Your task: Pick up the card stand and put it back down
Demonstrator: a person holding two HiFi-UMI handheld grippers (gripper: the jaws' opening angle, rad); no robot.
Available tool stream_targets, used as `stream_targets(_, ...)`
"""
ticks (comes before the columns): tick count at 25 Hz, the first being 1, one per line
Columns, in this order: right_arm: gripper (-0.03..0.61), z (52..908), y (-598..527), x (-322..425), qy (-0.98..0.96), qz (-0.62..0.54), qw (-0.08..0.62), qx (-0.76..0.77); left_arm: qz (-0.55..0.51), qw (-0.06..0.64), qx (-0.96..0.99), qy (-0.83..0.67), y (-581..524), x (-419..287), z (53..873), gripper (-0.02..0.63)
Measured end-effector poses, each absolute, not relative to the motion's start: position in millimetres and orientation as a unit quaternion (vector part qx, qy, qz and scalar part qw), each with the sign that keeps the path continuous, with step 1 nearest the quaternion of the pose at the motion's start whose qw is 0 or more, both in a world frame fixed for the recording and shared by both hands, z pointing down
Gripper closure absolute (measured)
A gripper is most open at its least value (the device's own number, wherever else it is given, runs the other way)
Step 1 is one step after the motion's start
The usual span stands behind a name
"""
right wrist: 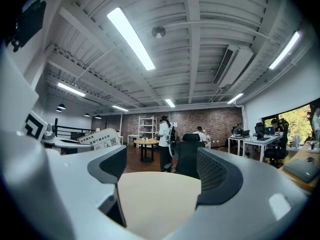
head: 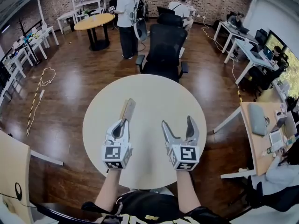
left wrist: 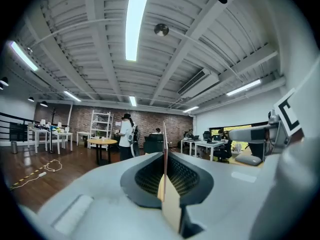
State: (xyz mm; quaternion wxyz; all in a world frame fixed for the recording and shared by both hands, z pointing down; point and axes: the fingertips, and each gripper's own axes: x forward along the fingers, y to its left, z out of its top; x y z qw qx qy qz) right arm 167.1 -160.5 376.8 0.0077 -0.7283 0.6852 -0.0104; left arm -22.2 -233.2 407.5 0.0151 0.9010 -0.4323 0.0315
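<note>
The left gripper (head: 121, 125) has its fingers (left wrist: 192, 176) pressed together on the card stand (head: 128, 108). The stand sticks out ahead of them over the round table (head: 149, 90), left of centre. No view shows whether its base touches the top. The right gripper (head: 177, 122) hangs beside it w/ fingers apart and nothing but bare table between them.

Judged step: stand is in hand, set-down not yet done. To do it well:
- keep the wrist level and lower straight, so the base meets the top flat, not on a corner
- let go only once the base is seated; a thin piece like this prob. tips if dropped early
- open slowly and back off along the stand's plane, so a pad doesn't drag it over
- keep the right gripper out of the way

Materials etc.: the stand is a thin, stiff, flat sheet. Edge-on in the left gripper view it is a narrow line w/ a tan face lower down. From the right gripper view its face is white w/ dark print. The pads are dark w/ a fine dotted texture and sit in smooth grey shells. The table top is cream, matte and plain. The floor (head: 70, 83) is dark glossy wood.
</note>
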Motion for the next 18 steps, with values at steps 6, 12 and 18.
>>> stream_targets(6,0.135,403,-130,212,0.639,-0.034,0.005,-0.768,0.066,0.016,0.936,-0.346,-230,36,430,0.595)
stream_targets(12,0.135,436,-97,251,0.593,-0.067,-0.003,-0.802,0.094,0.025,0.960,-0.264,-234,99,459,0.595)
stream_targets(18,0.135,472,-74,276,0.557,-0.103,-0.015,-0.824,0.128,0.050,0.971,-0.194,-243,153,498,0.595)
